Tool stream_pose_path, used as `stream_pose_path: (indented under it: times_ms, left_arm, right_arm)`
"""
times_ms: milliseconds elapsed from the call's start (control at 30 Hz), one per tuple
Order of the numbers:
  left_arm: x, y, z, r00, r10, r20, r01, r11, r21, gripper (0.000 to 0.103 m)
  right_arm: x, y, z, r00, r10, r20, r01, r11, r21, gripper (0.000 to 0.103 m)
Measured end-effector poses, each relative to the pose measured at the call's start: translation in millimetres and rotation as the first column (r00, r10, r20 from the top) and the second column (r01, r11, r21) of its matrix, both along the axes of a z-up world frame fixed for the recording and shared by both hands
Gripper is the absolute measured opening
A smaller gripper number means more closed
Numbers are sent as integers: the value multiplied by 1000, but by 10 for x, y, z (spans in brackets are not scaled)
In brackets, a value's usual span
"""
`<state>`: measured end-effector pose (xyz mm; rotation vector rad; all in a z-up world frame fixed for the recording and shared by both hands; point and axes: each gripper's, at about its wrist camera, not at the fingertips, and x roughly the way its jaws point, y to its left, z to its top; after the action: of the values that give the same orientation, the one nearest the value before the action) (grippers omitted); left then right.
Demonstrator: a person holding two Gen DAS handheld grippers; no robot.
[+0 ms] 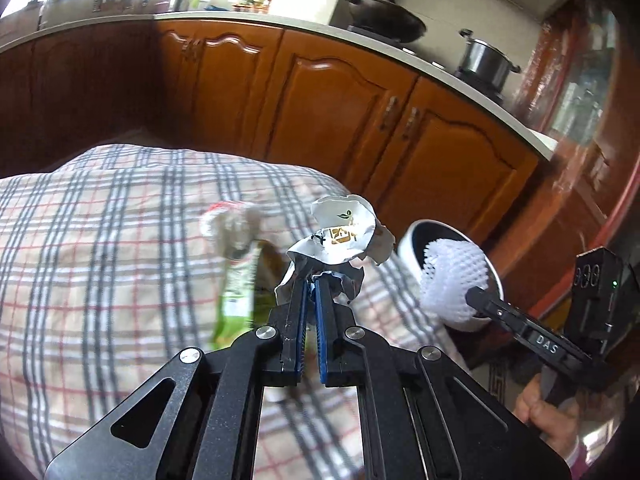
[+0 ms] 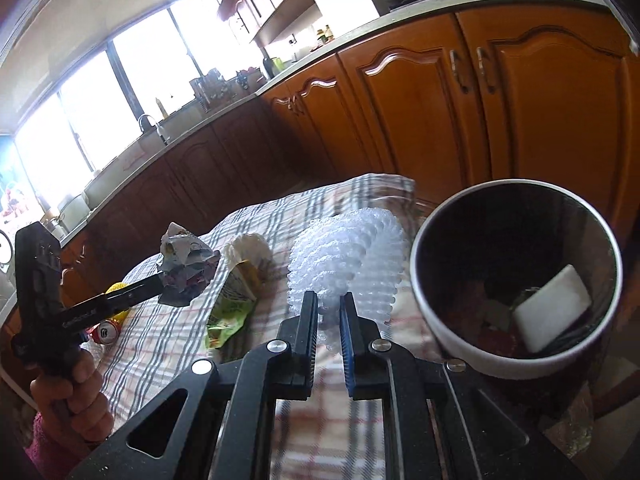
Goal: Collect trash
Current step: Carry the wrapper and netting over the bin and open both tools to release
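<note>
My left gripper is shut on a crumpled silver-white wrapper and holds it above the checked tablecloth; it also shows in the right wrist view. My right gripper is shut on a white foam fruit net, held just left of the round white bin. In the left wrist view the foam net hangs over the bin's opening. A green carton wrapper with a crumpled white paper lies on the table between the grippers.
The bin holds a white block and dark scraps. A red can and a yellow item lie at the table's left. Wooden kitchen cabinets run behind the table, with a wok and a pot on the counter.
</note>
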<state>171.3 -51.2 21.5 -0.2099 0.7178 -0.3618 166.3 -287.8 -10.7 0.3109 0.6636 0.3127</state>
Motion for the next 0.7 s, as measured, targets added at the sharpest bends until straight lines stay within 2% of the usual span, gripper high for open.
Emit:
stream_pose_path:
  times_ms: [367,700]
  left_arm:
    - [73,-700,-8,992,-126,-13,126,992,4,3]
    - [242,-1108,-34,983,-180,-34,181,983,15,3]
  right_arm:
    - [-122,-459,4,997,-83,1,83,997,4,11]
    - [-127,-737,-31,991,-131,-9,131,991,-3,11]
